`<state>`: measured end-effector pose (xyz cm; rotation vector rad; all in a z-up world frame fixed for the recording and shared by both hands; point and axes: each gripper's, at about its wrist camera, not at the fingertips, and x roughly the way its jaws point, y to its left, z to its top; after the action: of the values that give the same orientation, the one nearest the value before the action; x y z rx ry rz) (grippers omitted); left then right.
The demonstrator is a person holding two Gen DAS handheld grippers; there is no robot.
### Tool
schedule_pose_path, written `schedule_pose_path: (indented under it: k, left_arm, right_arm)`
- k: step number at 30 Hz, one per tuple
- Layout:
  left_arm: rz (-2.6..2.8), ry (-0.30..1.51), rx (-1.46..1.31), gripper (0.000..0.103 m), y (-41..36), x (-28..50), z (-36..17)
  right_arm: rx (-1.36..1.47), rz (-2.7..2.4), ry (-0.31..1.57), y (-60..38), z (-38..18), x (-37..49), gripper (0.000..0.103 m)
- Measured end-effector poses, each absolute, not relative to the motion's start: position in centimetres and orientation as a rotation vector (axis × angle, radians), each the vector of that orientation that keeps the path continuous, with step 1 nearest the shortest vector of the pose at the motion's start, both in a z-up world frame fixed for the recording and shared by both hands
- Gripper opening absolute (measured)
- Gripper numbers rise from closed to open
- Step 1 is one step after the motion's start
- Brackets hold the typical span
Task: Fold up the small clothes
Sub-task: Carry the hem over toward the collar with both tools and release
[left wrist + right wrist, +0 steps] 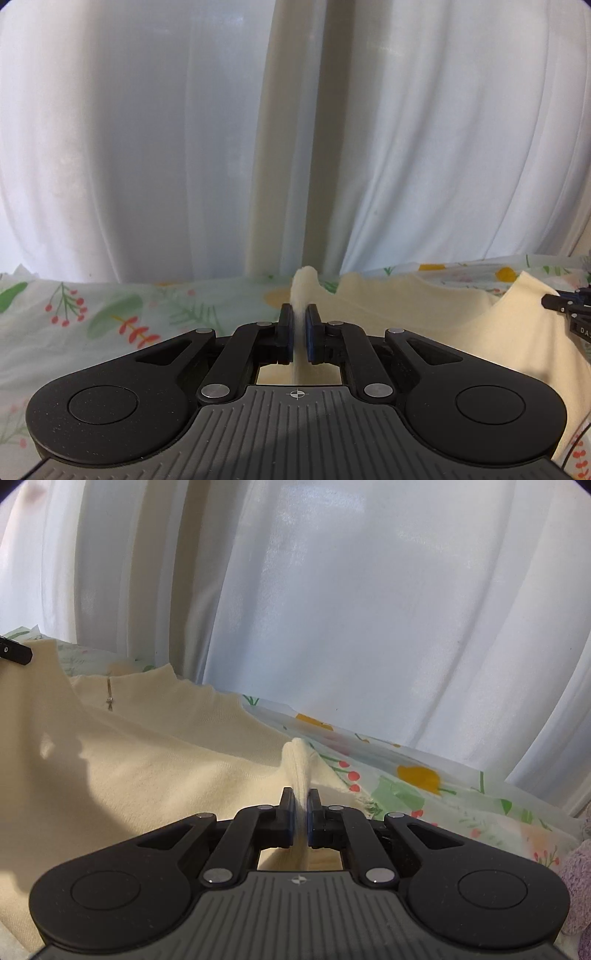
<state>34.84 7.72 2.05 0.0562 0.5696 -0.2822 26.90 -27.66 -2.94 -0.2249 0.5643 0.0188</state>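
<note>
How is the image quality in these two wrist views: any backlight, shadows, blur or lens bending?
Left wrist: bright curtain backlights the scene; cream top pinched in the left gripper looks soft. Right wrist: dark shadows fall across the top; curtain folds bow from fisheye.

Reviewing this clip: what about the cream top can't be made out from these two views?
- Left wrist view: the top is cut by the right edge and hidden behind the left gripper.
- Right wrist view: its near part lies hidden under the right gripper; sleeves and hem are not visible.
</note>
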Motion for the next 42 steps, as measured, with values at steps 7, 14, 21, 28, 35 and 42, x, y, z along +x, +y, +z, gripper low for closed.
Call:
schedule_pose_path:
  k: [7,14,21,28,35,42]
  left_arm:
    - [-0.134,0.550,0.082,0.010,5.7,41.0,1.0]
    - [-0.179,0.731,0.086,0.037,6.5,38.3,-2.9]
    - [-0.237,0.864,-0.062,0.046,10.6,30.3,-4.8]
    - [-0.191,0.870,-0.167,0.044,11.8,27.4,-4.9]
    - [-0.224,0.939,-0.247,0.033,12.4,27.9,-6.3]
    - [-0.239,0.898,-0.303,0.009,13.1,27.9,-5.2]
  right_arm:
    - [-0.199,-0.078,0.478,-28.2,-0.9,32.0,0.006]
    - [-0.048,-0.050,0.555,-29.8,-2.1,30.3,0.025]
    - [0.070,-0.003,0.695,-30.6,-5.1,21.3,0.029]
    - [0.192,0.007,0.739,-30.7,-7.2,19.0,0.018]
    - [0.248,0.014,0.730,-31.1,-7.5,19.4,0.015]
    - [0.282,0.007,0.740,-31.2,-7.0,19.8,0.009]
